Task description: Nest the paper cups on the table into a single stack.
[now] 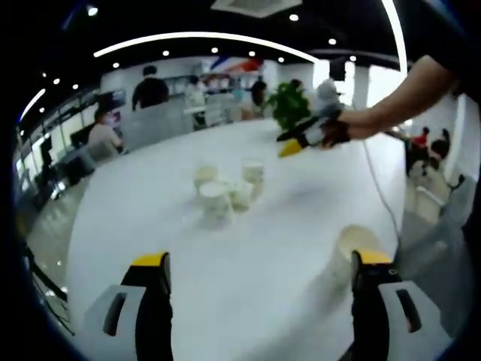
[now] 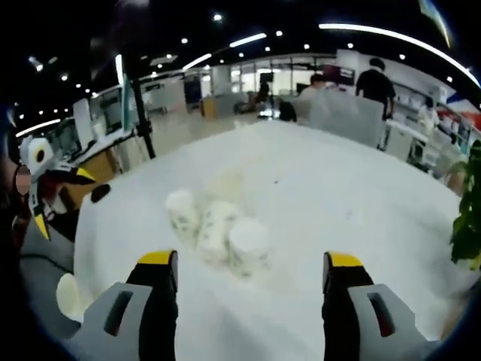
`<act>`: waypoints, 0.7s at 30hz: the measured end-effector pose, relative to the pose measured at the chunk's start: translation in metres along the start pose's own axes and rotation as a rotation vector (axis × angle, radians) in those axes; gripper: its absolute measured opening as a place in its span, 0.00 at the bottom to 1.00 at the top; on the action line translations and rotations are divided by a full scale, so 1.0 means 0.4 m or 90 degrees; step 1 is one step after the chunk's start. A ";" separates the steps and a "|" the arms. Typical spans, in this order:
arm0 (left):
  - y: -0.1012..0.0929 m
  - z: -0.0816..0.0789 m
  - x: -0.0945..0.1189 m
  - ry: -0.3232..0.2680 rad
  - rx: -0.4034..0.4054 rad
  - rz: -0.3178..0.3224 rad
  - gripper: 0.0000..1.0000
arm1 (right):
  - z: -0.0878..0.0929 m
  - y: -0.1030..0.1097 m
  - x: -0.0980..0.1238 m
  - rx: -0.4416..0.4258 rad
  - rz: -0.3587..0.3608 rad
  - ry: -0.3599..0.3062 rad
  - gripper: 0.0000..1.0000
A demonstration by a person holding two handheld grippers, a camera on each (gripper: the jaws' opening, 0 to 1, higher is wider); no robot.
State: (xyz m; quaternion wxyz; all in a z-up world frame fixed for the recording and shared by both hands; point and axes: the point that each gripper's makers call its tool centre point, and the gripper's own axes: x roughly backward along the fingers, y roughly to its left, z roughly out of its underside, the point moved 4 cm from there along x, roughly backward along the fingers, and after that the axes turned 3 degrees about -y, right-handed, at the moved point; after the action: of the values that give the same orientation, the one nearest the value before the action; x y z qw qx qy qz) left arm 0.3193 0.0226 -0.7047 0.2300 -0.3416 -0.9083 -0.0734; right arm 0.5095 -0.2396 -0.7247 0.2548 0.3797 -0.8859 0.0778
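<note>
Left gripper (image 1: 259, 282): jaws spread wide with nothing between them, held low over the white table (image 1: 285, 226).
Right gripper (image 2: 248, 278): jaws wide apart and empty; it also appears in the left gripper view (image 1: 301, 139), raised above the far side of the table in the person's hand.
Paper cups (image 1: 225, 192): a close cluster near the table's middle, well ahead of both grippers (image 2: 218, 229).
Lone cup (image 1: 349, 252): just beside the left gripper's right-hand jaw.
Potted plant (image 1: 289, 101): at the far edge.
</note>
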 end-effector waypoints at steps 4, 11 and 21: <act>-0.004 -0.001 0.000 -0.002 0.004 -0.002 0.99 | 0.011 -0.001 -0.020 -0.010 0.002 0.009 0.75; -0.007 0.003 0.004 0.002 0.007 -0.002 0.99 | 0.010 0.004 -0.054 0.000 -0.002 0.021 0.71; -0.010 0.006 0.003 -0.002 0.015 -0.003 0.99 | 0.014 0.001 -0.092 0.011 -0.005 0.041 0.66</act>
State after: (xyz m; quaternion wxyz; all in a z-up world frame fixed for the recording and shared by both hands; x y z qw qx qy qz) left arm 0.3149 0.0208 -0.7062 0.2327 -0.3367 -0.9102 -0.0628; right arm 0.5284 -0.2180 -0.7484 0.2803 0.3823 -0.8752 0.0964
